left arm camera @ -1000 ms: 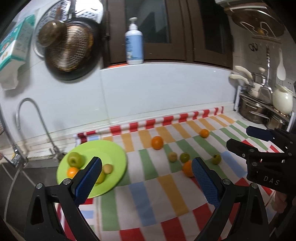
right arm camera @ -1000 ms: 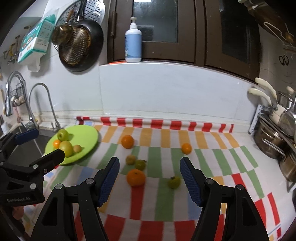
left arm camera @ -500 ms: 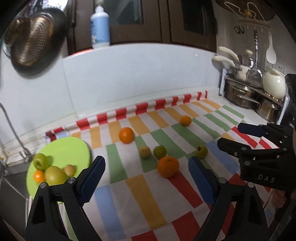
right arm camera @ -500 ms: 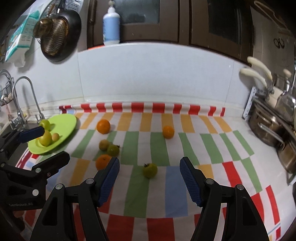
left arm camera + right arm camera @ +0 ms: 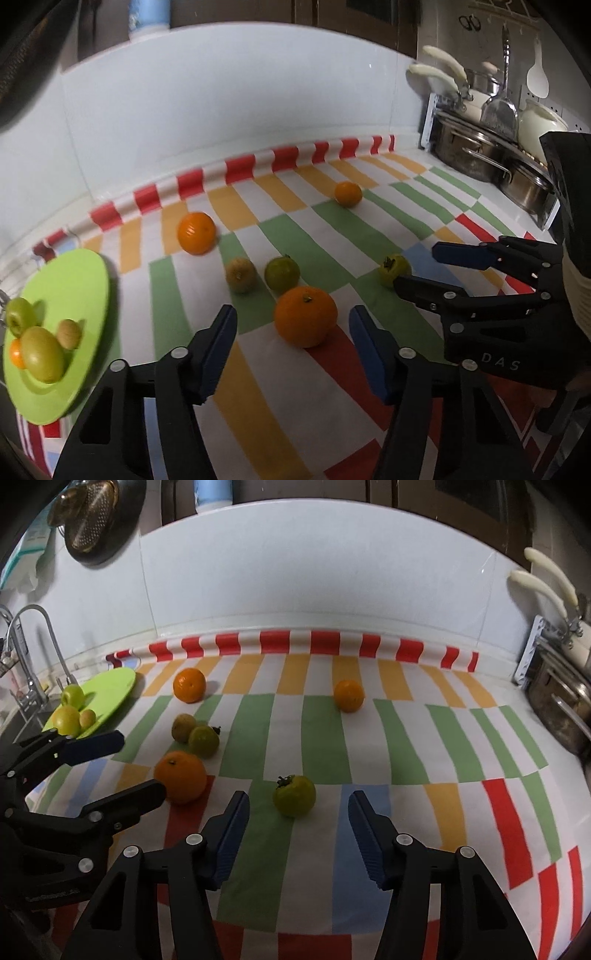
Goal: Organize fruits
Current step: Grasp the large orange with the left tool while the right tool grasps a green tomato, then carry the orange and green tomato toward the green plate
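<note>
Our left gripper (image 5: 291,347) gapes wide just before the big orange (image 5: 305,316); our right gripper (image 5: 297,825), jaws also spread, faces the green fruit (image 5: 294,795) on the striped cloth (image 5: 369,738)

Large orange (image 5: 305,316): round, stem dimple up, on the striped cloth (image 5: 332,369), just ahead of the left gripper (image 5: 291,354), centred between its spread jaws, not touched. Green persimmon-like fruit (image 5: 294,795): dark calyx at upper left, just ahead of the right gripper (image 5: 297,836), between its spread jaws, untouched. Beyond the large orange, a tan fruit (image 5: 241,275) and a green fruit (image 5: 282,273) lie side by side. Two further oranges (image 5: 196,232) (image 5: 348,194) lie farther back. Far left of the left gripper, the green plate (image 5: 74,280) holds four fruits.
</note>
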`<state>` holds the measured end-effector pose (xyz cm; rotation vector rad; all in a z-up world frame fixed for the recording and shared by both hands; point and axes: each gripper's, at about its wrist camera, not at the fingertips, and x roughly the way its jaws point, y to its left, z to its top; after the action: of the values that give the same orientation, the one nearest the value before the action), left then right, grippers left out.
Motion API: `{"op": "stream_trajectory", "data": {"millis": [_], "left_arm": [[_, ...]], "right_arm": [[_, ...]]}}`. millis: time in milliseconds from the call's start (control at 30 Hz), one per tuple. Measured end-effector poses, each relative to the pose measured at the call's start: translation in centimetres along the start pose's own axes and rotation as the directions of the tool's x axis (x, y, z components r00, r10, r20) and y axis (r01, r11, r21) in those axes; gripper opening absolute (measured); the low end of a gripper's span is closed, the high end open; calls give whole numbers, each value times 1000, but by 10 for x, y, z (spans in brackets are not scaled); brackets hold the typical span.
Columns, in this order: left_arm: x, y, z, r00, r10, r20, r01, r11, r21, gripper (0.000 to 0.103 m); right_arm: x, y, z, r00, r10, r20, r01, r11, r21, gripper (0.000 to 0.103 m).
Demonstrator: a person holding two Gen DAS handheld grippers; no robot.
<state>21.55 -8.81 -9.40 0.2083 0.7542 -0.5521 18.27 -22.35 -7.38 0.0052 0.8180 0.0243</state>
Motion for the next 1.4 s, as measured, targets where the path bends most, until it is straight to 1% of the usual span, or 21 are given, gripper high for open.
{"op": "stream_trajectory", "data": {"millis": [33,100,133,267,400,467,533,667,733,1000,1267,1400], "left_arm": [[4,0,1,1000,-6,-12,6,1000,-4,60],[12,0,2,999,-12,-32,12,1000,-5,59],[15,0,1,999,-16,-41,15,1000,-8,56],[23,-1,1,998,-28,-62,28,1000,-8,52],[29,-2,1,996,-39,-76,39,999,-4,47],[32,-1,2,995,-51,-84,51,999,-7,46],[34,-1,3,994,-64,-91,63,998,-10,42],[33,-1,3,995,-51,-90,50,999,-3,42],[31,0,3,995,-47,-85,47,999,-4,42],[12,2,3,999,-19,-46,19,1000,-2,42],[-18,8,1,1000,-19,-3,19,999,-28,42],[-37,12,-1,1000,-7,26,8,999,-42,42]], "right_arm": [[4,-1,0,1000,5,-11,-5,1000,3,53],[10,-3,0,1000,14,-24,-14,1000,7,53],[13,-4,0,999,17,-30,-16,1000,8,52],[21,-6,1,999,27,-43,-27,1000,9,49],[27,-6,3,998,35,-50,-35,999,12,47],[30,-7,4,997,45,-58,-44,999,17,43],[32,-7,4,996,54,-66,-52,998,22,43],[34,-9,5,996,54,-71,-52,998,30,35],[35,-10,5,996,55,-76,-53,998,32,31],[24,-6,5,997,40,-60,-37,998,44,30],[-8,7,9,1000,30,-7,-29,998,55,30],[-26,15,11,999,31,25,-32,998,60,30]]}}
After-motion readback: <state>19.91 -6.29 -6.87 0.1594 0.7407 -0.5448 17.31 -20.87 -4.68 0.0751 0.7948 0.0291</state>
